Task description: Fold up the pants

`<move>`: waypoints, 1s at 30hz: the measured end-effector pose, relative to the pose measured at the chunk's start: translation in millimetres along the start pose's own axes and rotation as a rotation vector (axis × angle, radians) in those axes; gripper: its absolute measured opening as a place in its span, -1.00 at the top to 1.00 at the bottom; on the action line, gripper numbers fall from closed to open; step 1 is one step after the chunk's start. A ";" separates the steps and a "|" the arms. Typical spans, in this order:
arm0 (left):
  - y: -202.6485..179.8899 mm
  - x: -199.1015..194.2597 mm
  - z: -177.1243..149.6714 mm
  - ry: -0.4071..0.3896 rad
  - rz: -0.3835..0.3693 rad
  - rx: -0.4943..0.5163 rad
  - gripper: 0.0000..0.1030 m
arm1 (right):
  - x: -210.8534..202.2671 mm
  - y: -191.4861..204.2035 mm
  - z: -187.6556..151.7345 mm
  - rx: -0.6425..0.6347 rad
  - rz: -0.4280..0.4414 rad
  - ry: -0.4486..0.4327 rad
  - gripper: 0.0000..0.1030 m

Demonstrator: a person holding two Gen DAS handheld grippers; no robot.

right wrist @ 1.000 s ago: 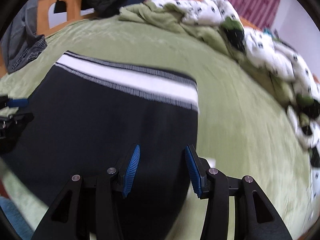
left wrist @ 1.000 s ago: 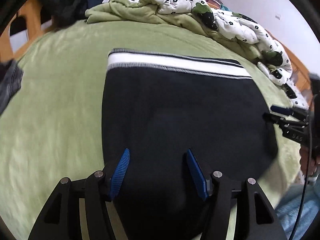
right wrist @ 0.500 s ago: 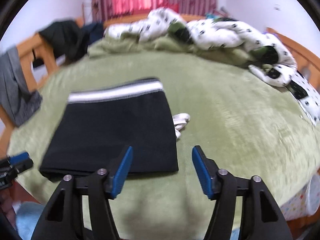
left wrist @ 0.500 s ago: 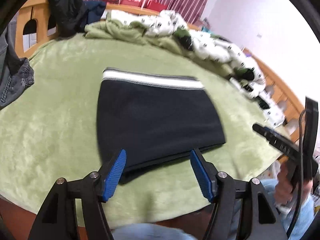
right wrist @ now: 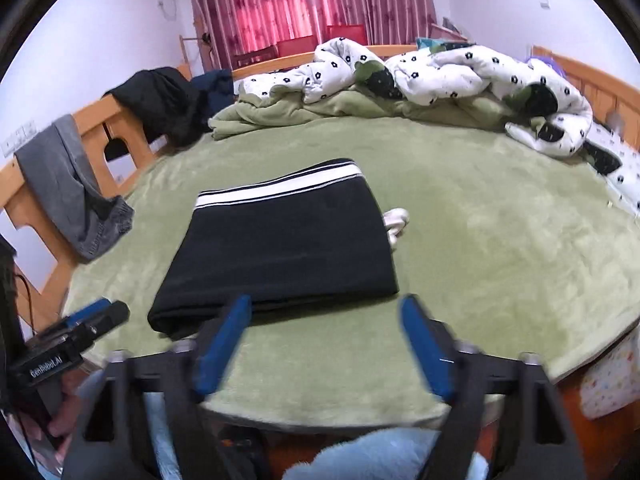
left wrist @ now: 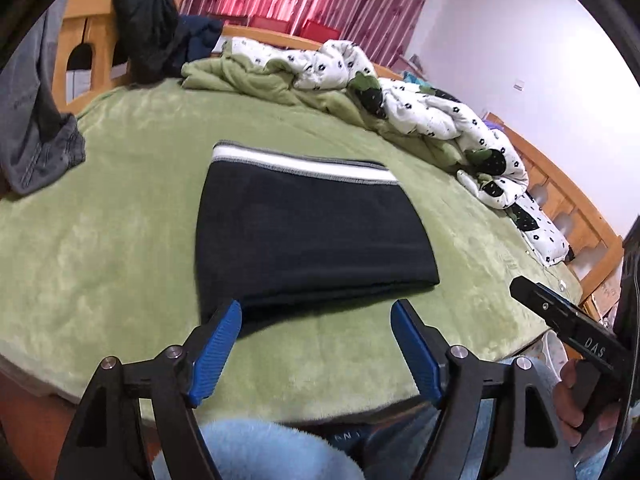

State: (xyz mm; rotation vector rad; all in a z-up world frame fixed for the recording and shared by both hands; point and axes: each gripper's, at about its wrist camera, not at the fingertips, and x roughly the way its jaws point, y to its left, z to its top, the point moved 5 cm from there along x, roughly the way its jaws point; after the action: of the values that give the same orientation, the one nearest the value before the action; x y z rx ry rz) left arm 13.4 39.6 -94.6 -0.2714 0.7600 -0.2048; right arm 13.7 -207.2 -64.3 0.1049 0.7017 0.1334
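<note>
The black pants [left wrist: 308, 236] lie folded into a flat rectangle on the green blanket [left wrist: 100, 248], white-striped waistband at the far edge. They also show in the right wrist view [right wrist: 280, 248], with a white drawstring [right wrist: 394, 222] poking out at their right side. My left gripper [left wrist: 316, 320] is open and empty, held back above the bed's near edge, just short of the pants. My right gripper [right wrist: 326, 320] is open and empty, also back at the near edge. Each gripper shows in the other's view, the right one [left wrist: 560, 312] and the left one [right wrist: 92, 316].
A crumpled white spotted duvet [right wrist: 440, 68] and green cover lie along the far side. Grey jeans [right wrist: 76, 188] and dark clothes [right wrist: 160, 100] hang on the wooden bed frame [right wrist: 24, 208] at left. The person's light blue trousers [left wrist: 260, 448] are below the grippers.
Both grippers have pulled back from over the pants to the bed's near edge and risen. Both stay open; the folded pants lie where they were.
</note>
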 end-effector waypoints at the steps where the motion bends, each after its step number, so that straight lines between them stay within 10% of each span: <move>1: 0.2 1.8 -0.9 0.012 0.007 0.005 -0.47 | -0.2 0.9 -3.6 -0.003 -0.011 -0.008 -0.68; 11: 0.9 -7.1 -0.5 -0.030 0.135 0.083 -0.47 | -4.6 -9.5 -12.6 0.002 -0.069 -0.038 -0.69; 30: -11.5 -1.5 -2.8 -0.018 0.122 0.107 -0.47 | -12.8 -14.7 -16.4 -0.041 -0.132 -0.071 -0.69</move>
State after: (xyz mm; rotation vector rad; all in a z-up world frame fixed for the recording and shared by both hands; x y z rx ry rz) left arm 9.4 28.7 -92.0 -0.1251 0.7426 -0.1263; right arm -5.3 -222.8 -70.7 0.0240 0.6329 0.0173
